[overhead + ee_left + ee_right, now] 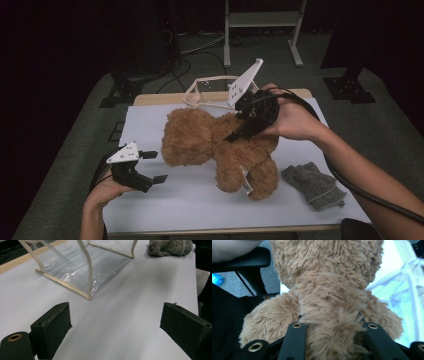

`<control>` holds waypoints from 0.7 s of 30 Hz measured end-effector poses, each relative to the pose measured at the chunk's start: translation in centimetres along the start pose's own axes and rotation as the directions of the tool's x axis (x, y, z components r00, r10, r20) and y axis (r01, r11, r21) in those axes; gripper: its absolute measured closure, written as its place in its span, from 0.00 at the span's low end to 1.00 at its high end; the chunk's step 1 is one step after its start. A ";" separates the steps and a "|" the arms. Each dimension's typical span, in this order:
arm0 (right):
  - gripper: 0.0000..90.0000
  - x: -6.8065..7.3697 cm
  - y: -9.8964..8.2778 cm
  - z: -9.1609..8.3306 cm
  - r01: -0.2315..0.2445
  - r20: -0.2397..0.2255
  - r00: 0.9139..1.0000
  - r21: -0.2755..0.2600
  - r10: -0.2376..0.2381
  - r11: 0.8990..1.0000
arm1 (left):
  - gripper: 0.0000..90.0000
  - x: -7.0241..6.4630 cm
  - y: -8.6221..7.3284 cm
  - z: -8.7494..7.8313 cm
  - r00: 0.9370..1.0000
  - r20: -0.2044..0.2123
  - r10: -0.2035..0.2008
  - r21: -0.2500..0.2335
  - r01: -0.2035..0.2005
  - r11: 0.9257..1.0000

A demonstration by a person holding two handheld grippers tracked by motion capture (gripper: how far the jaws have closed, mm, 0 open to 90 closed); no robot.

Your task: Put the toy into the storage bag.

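A brown plush teddy bear (215, 142) hangs above the white table top (175, 197), its legs dangling. My right gripper (240, 131) is shut on the bear's body from above; in the right gripper view its two black jaws press into the bear's fur (332, 315) on both sides. My left gripper (154, 166) rests low at the table's front left, open with nothing between its wide-apart jaws. In the left gripper view the fingertips (55, 322) frame bare table, with a clear plastic bag (82, 267) beyond.
A clear bag with a cream frame (207, 90) stands at the table's far edge behind the bear. A grey knitted cloth (312, 185) lies at the front right. A metal stand (262, 30) and cables sit on the floor beyond.
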State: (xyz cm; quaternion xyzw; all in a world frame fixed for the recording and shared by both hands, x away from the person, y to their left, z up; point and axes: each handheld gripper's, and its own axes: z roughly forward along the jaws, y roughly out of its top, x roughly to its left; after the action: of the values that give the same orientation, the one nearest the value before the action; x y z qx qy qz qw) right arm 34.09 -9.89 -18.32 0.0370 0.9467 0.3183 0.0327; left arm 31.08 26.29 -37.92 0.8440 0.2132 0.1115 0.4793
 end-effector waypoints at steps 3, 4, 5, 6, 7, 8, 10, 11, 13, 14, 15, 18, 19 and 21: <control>0.75 -0.3 1.2 -1.0 0.009 0.011 1.000 -0.001 -0.009 1.000 | 0.10 0.1 -0.1 -0.1 1.000 0.000 -0.007 -0.007 0.007 1.000; 0.75 -0.4 1.7 -1.3 0.012 0.015 1.000 -0.002 -0.012 1.000 | 0.10 0.1 -0.1 -0.1 1.000 0.001 -0.010 -0.009 0.010 1.000; 0.75 -0.4 1.7 -1.3 0.012 0.015 1.000 -0.002 -0.012 1.000 | 0.10 0.1 -0.1 -0.1 1.000 0.001 -0.010 -0.009 0.010 1.000; 0.75 -0.6 2.6 -2.0 0.015 0.026 1.000 0.001 -0.015 1.000 | 0.10 0.2 -0.2 0.0 1.000 0.001 -0.008 -0.005 0.008 1.000; 0.75 -0.6 2.6 -2.0 0.015 0.026 1.000 0.001 -0.015 1.000 | 0.10 0.2 -0.2 0.0 1.000 0.001 -0.008 -0.005 0.008 1.000; 0.75 -1.0 3.4 -2.5 0.016 0.034 0.999 0.005 -0.017 1.000 | 0.10 0.2 -0.2 0.0 1.000 0.005 -0.008 -0.003 0.008 1.000; 0.75 -1.4 4.1 -3.0 0.014 0.043 0.999 0.005 -0.015 1.000 | 0.10 0.2 -0.3 0.2 1.000 0.005 -0.011 -0.001 0.011 1.000; 0.75 -1.7 4.4 -3.2 0.015 0.045 0.999 0.005 -0.015 1.000 | 0.10 0.2 -0.3 0.2 1.000 0.006 -0.011 -0.001 0.011 1.000; 0.75 -2.3 4.9 -3.4 0.010 0.048 0.999 0.004 -0.010 1.000 | 0.10 0.2 -0.4 0.2 1.000 0.008 -0.013 0.002 0.013 1.000; 0.75 -2.6 5.2 -3.5 0.008 0.050 0.999 0.008 -0.008 1.000 | 0.10 0.2 -0.5 0.2 1.000 0.008 -0.015 0.002 0.015 1.000; 0.75 -2.9 5.4 -3.6 0.006 0.052 0.999 0.010 -0.007 1.000 | 0.10 0.3 -0.5 0.2 1.000 0.008 -0.015 0.002 0.015 1.000; 0.75 -3.9 5.9 -3.8 -0.009 0.051 0.999 0.019 0.008 1.000 | 0.10 0.3 -0.6 0.2 1.000 0.010 -0.016 0.006 0.016 1.000; 0.75 -4.2 6.1 -3.8 -0.012 0.052 0.999 0.019 0.011 1.000 | 0.10 0.3 -0.6 0.2 1.000 0.009 -0.017 0.007 0.017 1.000; 0.75 -4.8 6.4 -4.0 -0.019 0.052 0.998 0.022 0.018 1.000 | 0.09 0.3 -0.6 0.1 1.000 0.005 -0.021 0.008 0.021 1.000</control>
State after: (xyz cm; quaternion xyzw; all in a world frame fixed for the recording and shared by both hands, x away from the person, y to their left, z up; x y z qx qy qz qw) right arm 38.83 -7.59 -11.08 0.0543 0.9487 0.3066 0.0540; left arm 31.26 26.64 -38.55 0.8440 0.2213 0.1032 0.4776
